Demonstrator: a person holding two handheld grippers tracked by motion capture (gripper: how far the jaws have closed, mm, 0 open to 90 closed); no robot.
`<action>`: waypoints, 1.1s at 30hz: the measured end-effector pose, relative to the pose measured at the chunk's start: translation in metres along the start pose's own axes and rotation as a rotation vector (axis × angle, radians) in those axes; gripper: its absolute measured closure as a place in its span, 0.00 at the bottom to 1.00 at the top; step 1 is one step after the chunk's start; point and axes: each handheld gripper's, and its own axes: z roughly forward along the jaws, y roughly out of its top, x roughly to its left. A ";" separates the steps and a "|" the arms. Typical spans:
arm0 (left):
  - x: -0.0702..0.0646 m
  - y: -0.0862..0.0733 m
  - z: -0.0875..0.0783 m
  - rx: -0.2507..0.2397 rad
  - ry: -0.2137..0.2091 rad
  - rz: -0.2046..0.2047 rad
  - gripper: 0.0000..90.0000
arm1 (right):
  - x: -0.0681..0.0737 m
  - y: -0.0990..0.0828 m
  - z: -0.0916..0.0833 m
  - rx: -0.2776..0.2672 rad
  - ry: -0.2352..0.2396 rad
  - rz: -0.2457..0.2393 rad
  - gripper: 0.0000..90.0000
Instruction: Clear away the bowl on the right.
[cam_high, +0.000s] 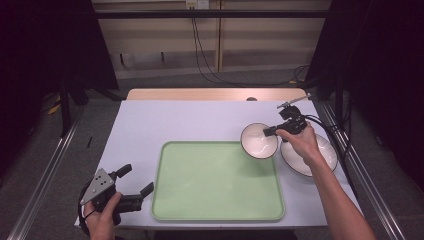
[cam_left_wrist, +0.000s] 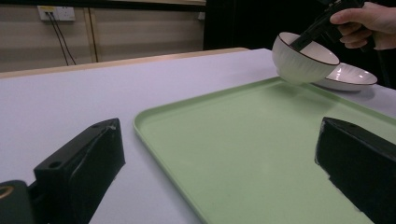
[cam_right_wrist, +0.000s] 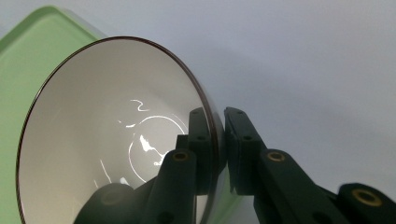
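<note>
— So, what have your right fingers got?

— My right gripper (cam_high: 270, 132) is clamped on the rim of the white bowl (cam_high: 258, 141), one jaw inside it and one outside, as the right gripper view shows plainly. I see the wall pinched between my pads (cam_right_wrist: 201, 154), and the dark line around the rim runs right through the grip.

— Where is the bowl, then?

— Lifted off the table, tilted, over the far right corner of the green tray (cam_high: 217, 181). In the left gripper view the bowl (cam_left_wrist: 303, 58) hangs clear above the tray's far edge, with a shadow under it.

— Anything near it?

— A white plate (cam_high: 309, 156) with the same dark rim lies on the table (cam_high: 175, 120) just beside the tray, under my right hand (cam_high: 300, 141).

— And your other side?

— My left gripper (cam_high: 131, 186) sits low near the tray's near left corner, held in my left hand (cam_high: 102, 217). Its jaws stand wide apart with nothing between them; the tray's green surface shows through the gap.
</note>
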 end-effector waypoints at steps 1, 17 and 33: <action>0.000 0.000 0.000 0.000 0.000 0.000 0.02 | 0.000 0.000 0.001 0.005 0.000 0.000 0.91; 0.000 0.000 0.000 0.001 0.001 0.001 0.02 | -0.001 -0.003 0.011 0.055 -0.015 0.017 0.91; 0.000 0.000 0.000 0.001 -0.001 -0.003 0.02 | -0.002 -0.004 0.021 0.107 -0.023 0.036 0.91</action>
